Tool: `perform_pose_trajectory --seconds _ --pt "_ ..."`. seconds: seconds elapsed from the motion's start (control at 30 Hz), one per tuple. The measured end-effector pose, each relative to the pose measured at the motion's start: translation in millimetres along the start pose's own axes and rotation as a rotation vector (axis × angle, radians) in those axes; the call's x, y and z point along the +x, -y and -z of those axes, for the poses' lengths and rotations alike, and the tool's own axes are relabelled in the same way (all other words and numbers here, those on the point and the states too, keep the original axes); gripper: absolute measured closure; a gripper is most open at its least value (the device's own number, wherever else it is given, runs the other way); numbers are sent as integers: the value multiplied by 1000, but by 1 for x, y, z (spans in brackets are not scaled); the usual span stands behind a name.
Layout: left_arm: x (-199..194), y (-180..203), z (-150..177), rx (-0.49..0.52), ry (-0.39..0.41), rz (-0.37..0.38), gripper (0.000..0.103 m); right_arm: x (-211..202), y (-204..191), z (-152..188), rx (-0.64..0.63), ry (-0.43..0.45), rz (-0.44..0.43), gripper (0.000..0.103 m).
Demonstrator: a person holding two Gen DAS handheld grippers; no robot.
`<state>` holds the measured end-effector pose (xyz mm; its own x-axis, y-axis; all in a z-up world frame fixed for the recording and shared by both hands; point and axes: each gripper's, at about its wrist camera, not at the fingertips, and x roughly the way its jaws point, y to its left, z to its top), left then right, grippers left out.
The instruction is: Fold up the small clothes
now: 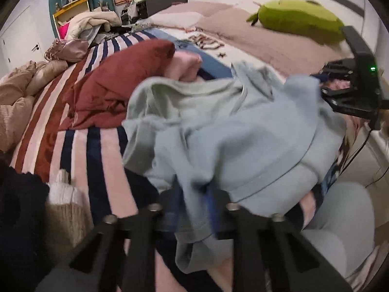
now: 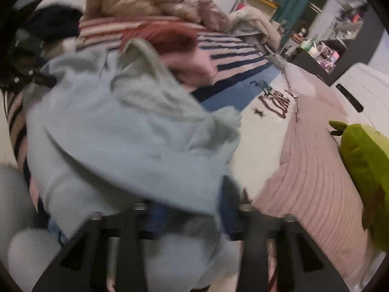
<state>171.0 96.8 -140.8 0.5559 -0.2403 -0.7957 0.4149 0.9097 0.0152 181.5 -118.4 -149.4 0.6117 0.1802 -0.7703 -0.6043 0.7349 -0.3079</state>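
Observation:
A light blue garment (image 1: 233, 131) hangs bunched between my two grippers above the bed; it also fills the right wrist view (image 2: 126, 131). My left gripper (image 1: 194, 202) is shut on one edge of it, the cloth draping over the fingers. My right gripper (image 2: 189, 209) is shut on another edge and shows in the left wrist view at the right (image 1: 350, 90). My left gripper shows at the far left of the right wrist view (image 2: 26, 70). Behind lie a dark red garment (image 1: 116, 82) and a pink garment (image 1: 184, 65) on the striped blanket (image 1: 80, 146).
A green plush toy (image 1: 299, 19) lies on the pink bedspread (image 2: 313, 182). Beige bedding (image 1: 14, 102) is piled at the left. A dark garment (image 1: 19, 206) and a white knit item (image 1: 63, 192) lie near the bed's front. A cluttered shelf (image 1: 73, 7) stands behind.

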Motion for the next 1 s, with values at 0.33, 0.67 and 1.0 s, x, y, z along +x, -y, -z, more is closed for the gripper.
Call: perform_pose_trajectory --seconds 0.33,0.67,1.0 --pt "14 -50 -61 -217 56 73 91 32 70 -52 142 -6 -15 103" --pt "38 -56 -75 -139 23 121 49 70 96 -48 294 -42 -284 52" --pt "24 -48 -59 -61 35 162 26 64 86 -29 304 -12 -424 34"
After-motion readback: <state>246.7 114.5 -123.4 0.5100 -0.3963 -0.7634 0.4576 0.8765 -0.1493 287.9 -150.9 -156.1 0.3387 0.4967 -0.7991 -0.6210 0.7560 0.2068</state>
